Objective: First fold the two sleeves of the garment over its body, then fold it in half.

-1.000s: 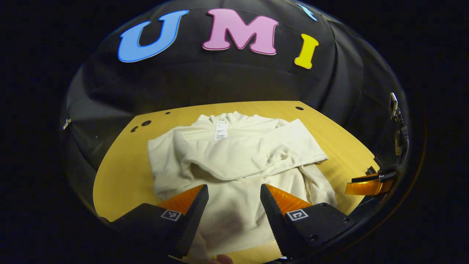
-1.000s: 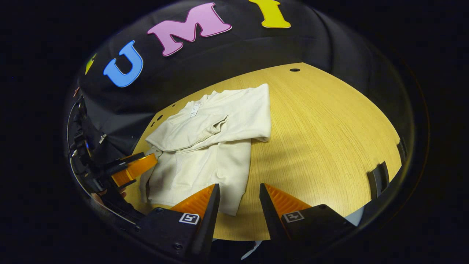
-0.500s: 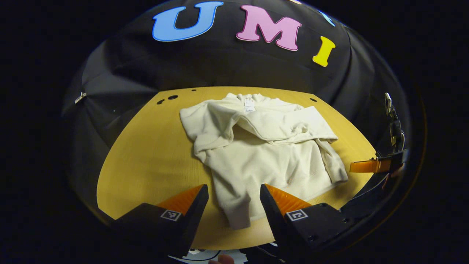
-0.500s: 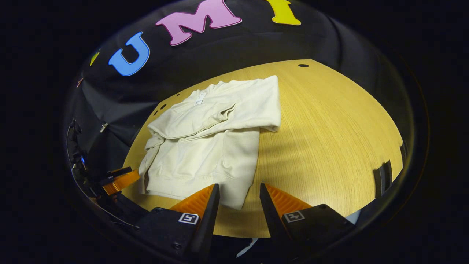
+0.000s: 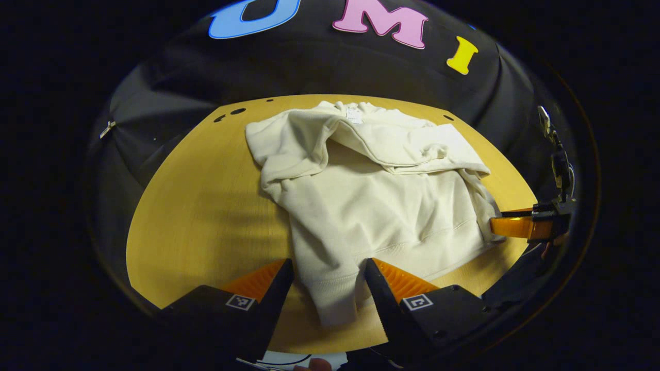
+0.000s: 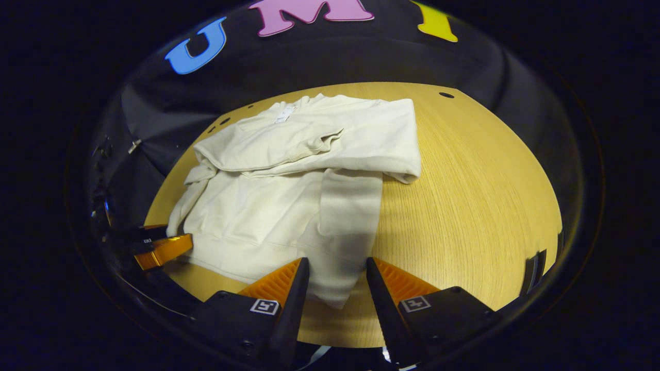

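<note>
Left hand-held gripper [image 5: 329,281]: jaws wide apart, holding nothing; the near left hem corner of the sweatshirt lies between the 2 fingers, whether touched is hard to tell.
Right hand-held gripper [image 6: 333,281]: jaws likewise wide and empty, poised over the near right hem corner.
Sweatshirt [image 5: 381,206]: cream, flat on the worktop [image 6: 464,206], both sleeves [image 6: 330,141] crossed over the chest.
Long axis: runs straight away from both grippers, hem nearest, collar [image 5: 345,108] farthest.
Judgement: each gripper is nearest its own corner; the half-fold carries the hem forward to the collar.
</note>
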### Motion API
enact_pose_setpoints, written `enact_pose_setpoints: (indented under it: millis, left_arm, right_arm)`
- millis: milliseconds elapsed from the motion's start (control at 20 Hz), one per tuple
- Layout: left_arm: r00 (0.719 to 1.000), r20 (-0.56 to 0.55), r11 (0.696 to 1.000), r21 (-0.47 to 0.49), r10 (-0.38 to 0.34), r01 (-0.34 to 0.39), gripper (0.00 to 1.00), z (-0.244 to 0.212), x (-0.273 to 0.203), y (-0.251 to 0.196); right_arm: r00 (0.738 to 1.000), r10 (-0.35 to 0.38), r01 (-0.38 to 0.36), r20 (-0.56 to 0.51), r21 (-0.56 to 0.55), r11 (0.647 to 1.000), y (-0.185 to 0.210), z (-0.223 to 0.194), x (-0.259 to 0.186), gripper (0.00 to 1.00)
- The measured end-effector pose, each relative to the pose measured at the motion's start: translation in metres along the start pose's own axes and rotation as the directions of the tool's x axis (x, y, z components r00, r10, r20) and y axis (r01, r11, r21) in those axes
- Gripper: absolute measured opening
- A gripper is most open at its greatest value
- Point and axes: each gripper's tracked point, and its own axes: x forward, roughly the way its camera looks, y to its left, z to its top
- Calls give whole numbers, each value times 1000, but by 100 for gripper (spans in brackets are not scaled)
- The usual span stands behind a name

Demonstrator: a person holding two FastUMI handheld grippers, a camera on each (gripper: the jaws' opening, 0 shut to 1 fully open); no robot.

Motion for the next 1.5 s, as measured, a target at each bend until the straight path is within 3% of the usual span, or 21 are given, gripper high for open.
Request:
enact_pose_setpoints:
  millis: [50, 100, 150, 250, 350, 400, 450, 500, 600, 750, 850, 900, 950, 1100, 1500]
  left_arm:
    - [1000, -10, 1000, 3, 16, -16, 88, -2, 2, 1]
    - [1000, 18, 1000, 9, 19, -19, 93, 3, 4, 0]
    - [999, 24, 1000, 6, 27, -27, 92, 1, 5, -1]
    - [997, 61, 999, -20, 51, -50, 94, 1, 5, -2]
    - [998, 58, 1000, -6, 23, -22, 94, 0, 7, -9]
    - [999, 41, 1000, 4, -3, 3, 76, 1, 7, -16]
    - [999, 43, 1000, -3, -30, 30, 70, 2, 8, -21]
    - [998, 44, 999, -32, -33, 35, 22, 3, 7, -20]
    - [999, 25, 992, -118, -44, 47, 10, 1, 5, -18]
    - [996, -20, 978, -194, -84, 78, 7, -7, -6, -17]
    - [993, -51, 979, -181, -104, 93, 7, -10, -8, -13]
    - [991, -60, 980, -168, -115, 104, 2, -9, -10, -14]
    - [990, -65, 981, -155, -128, 117, 7, -6, -13, -17]
    - [981, -91, 974, -168, -170, 154, 6, 5, -24, -21]
    - [973, -48, 965, -149, -226, 217, 7, 69, -62, -22]
  right_arm:
    - [1000, -8, 8, -1, -30, 1000, 1, 0, 3, 56]
    - [1000, -8, 8, 16, -41, 999, 5, 4, 4, 83]
    - [1000, -7, 8, 13, -35, 999, 7, 2, 6, 70]
    - [1000, -8, 8, 19, -3, 1000, 8, 2, 5, 71]
    - [999, 45, -45, 15, 8, 999, 19, -1, 5, 60]
    - [998, 62, -62, 20, 4, 998, 21, 0, 5, 28]
    - [997, 75, -74, 12, -14, 997, 22, -1, 3, 28]
    - [996, 86, -86, 15, -33, 996, 23, 0, 3, 17]
    - [994, 111, -111, 1, -36, 993, 23, -3, 0, 13]
    - [987, 159, -158, -12, 37, 987, 18, 1, -4, 13]
    - [980, 200, -199, -11, 81, 977, 16, 8, -9, 13]
    - [975, 224, -223, -3, 97, 970, 17, 13, -11, 13]
    - [969, 246, -246, 5, 100, 964, 17, 18, -14, 13]
    - [956, 294, -294, 18, 112, 949, 17, 37, -26, 13]
    - [930, 336, -357, 147, 160, 920, 17, 117, -55, 12]
